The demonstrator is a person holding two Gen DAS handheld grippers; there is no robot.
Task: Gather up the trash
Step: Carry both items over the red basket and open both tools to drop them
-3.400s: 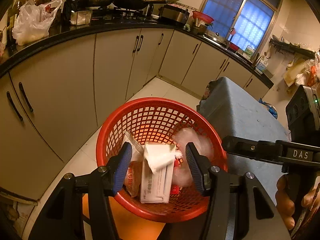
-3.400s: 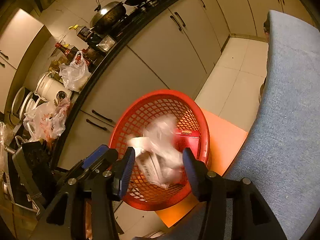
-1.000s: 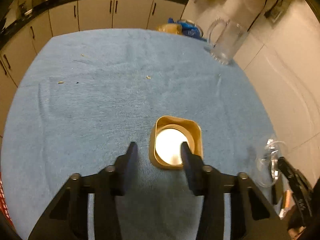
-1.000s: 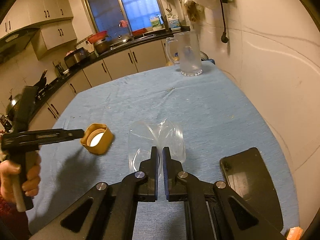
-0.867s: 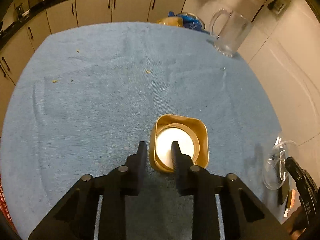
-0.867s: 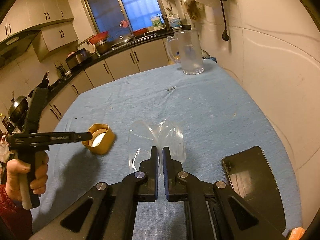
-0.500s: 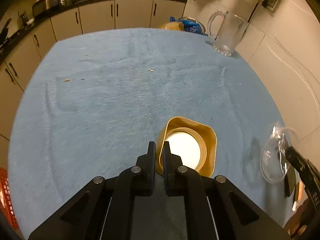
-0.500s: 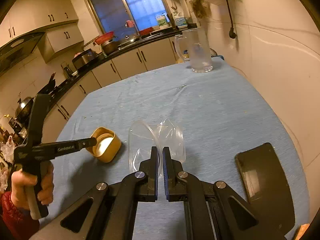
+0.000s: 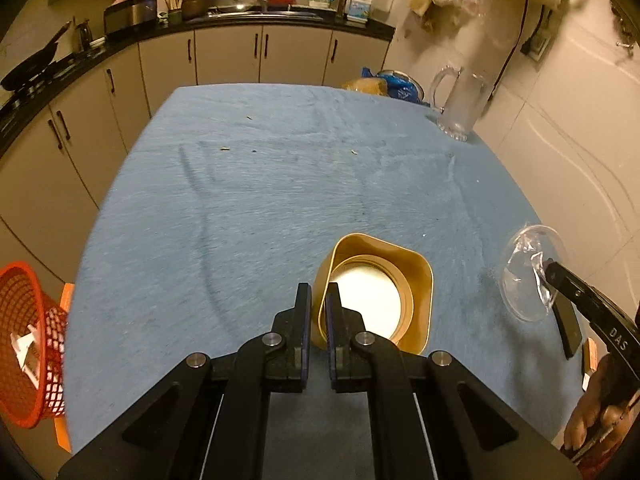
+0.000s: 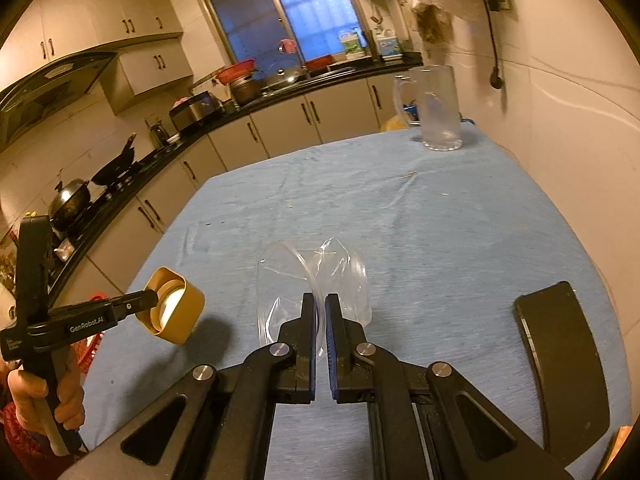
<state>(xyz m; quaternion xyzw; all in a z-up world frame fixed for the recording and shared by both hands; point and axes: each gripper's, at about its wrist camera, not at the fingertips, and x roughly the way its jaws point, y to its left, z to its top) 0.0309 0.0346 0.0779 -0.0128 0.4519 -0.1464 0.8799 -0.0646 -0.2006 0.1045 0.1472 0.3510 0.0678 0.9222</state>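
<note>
The room is dim and yellow. Blue light glows through the window (image 10: pixel 304 16). Edges bend round, corners are black, and the bench (image 9: pixel 280 200) looks smeared.

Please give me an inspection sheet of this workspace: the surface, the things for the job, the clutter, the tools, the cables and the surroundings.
Surface: blue cloth over the table, a few crumbs on it.
Job's things: gold lid and clear plastic cup, both held off the cloth; red basket beside the table, trash inside.
Clutter: glass jug at the far corner; black phone near the right edge.
Tools: left tool shut on the gold lid's wall; right tool shut on the cup's rim.
Cables: black cord hanging on the wall.
Surroundings: kitchen cabinets, counter with pots, window.
</note>
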